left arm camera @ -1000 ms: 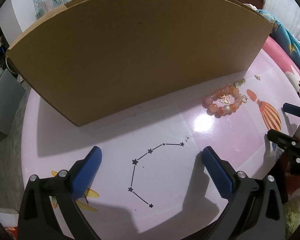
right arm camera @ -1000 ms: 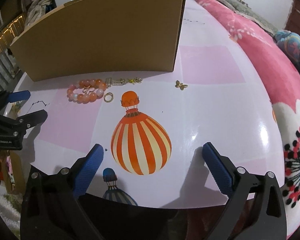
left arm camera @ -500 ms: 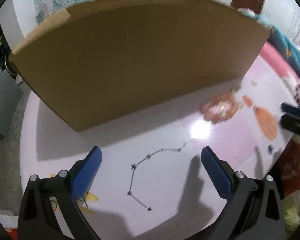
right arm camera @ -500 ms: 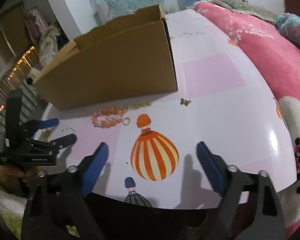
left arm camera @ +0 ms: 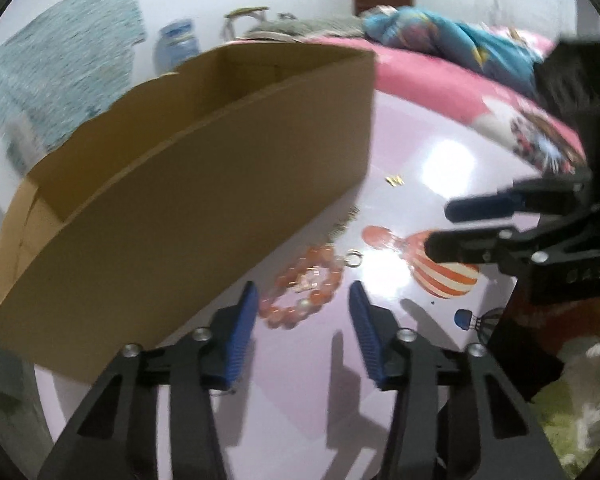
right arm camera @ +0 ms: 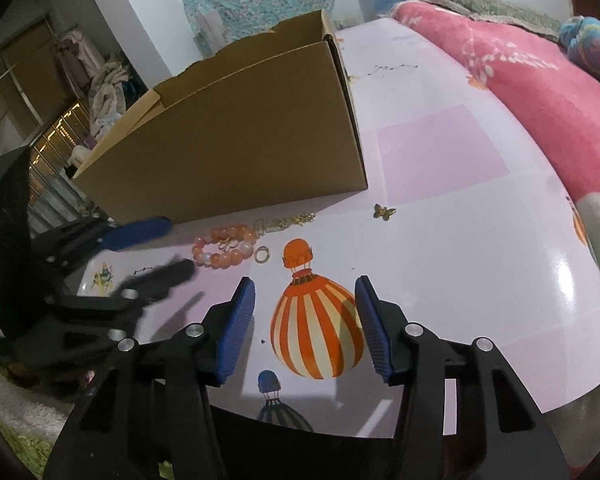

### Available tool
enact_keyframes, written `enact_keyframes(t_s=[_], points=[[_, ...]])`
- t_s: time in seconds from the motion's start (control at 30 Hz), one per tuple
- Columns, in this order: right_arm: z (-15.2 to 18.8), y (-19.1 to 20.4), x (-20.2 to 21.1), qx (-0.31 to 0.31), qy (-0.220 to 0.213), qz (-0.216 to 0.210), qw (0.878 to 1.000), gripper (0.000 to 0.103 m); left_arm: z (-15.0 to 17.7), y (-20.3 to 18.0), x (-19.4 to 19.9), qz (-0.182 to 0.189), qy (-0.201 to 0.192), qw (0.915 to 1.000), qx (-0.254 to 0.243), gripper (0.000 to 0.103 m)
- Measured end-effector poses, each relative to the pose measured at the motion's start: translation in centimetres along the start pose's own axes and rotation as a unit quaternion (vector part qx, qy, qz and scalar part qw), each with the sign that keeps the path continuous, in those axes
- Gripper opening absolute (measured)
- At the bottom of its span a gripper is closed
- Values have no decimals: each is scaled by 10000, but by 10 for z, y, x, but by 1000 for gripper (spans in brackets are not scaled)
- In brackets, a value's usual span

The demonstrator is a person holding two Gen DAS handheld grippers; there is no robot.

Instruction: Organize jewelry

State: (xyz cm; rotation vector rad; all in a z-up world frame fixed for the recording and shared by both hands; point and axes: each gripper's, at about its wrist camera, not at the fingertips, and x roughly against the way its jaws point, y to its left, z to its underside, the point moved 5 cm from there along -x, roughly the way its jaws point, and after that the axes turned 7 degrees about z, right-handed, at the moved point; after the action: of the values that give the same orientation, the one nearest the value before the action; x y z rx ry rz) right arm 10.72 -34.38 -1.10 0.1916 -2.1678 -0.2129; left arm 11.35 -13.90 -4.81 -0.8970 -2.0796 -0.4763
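Observation:
An orange bead bracelet (left arm camera: 302, 294) lies on the pink table by the front wall of an open cardboard box (left arm camera: 188, 184); it also shows in the right wrist view (right arm camera: 225, 251). A small ring (right arm camera: 262, 255), a gold chain piece (right arm camera: 286, 222) and a gold butterfly charm (right arm camera: 384, 211) lie near it. My left gripper (left arm camera: 303, 304) is open, its blue fingers on either side of the bracelet, just short of it. My right gripper (right arm camera: 305, 300) is open and empty above the printed balloon.
The cardboard box (right arm camera: 236, 148) stands at the back left of the table (right arm camera: 440, 152). A pink blanket (right arm camera: 540, 92) lies along the right side. The table's near edge is right below my right gripper. A green rug (left arm camera: 572, 412) lies on the floor.
My left gripper has swung right and risen, and now frames the bracelet; its fingers stand closer together. My right gripper has pulled back and up; its fingers have also narrowed.

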Motion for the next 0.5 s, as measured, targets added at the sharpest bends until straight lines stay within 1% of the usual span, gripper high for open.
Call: enact_keyframes(t_s=[0.03,0.07,0.1,0.13,0.23,0.27,0.3,0.4,0.5], points=[[0,0,0,-1,-10,-12,10000,48,-2,-1,-3,8,44,10000,-47,34],[0,0,1,-3,-25,-24,10000,47,-2,-1,-7,21,114,9999,-103,31],[0,-1,2,-8,-44,-38,10000,46,-4,-1,-14,20,174,9998,-132,26],[0,-1,2,-13,-56,-46,10000,46,-4,1,-15,4,241,9996,-155,23],[1,-3,2,-58,-83,-110,9999,43,-4,0,-23,-34,404,9988,-289,18],[2,-4,2,-75,-89,-138,9998,41,-5,-2,-26,-23,406,9987,-313,15],[2,-6,3,-88,-95,-161,9998,40,-5,-1,-25,-14,426,9985,-334,10],[3,-9,4,-161,-104,-246,9995,37,-7,-3,-25,-55,417,9983,-409,9],[3,-12,7,-212,-143,-303,9992,35,-14,-3,-15,-83,287,9990,-338,9]])
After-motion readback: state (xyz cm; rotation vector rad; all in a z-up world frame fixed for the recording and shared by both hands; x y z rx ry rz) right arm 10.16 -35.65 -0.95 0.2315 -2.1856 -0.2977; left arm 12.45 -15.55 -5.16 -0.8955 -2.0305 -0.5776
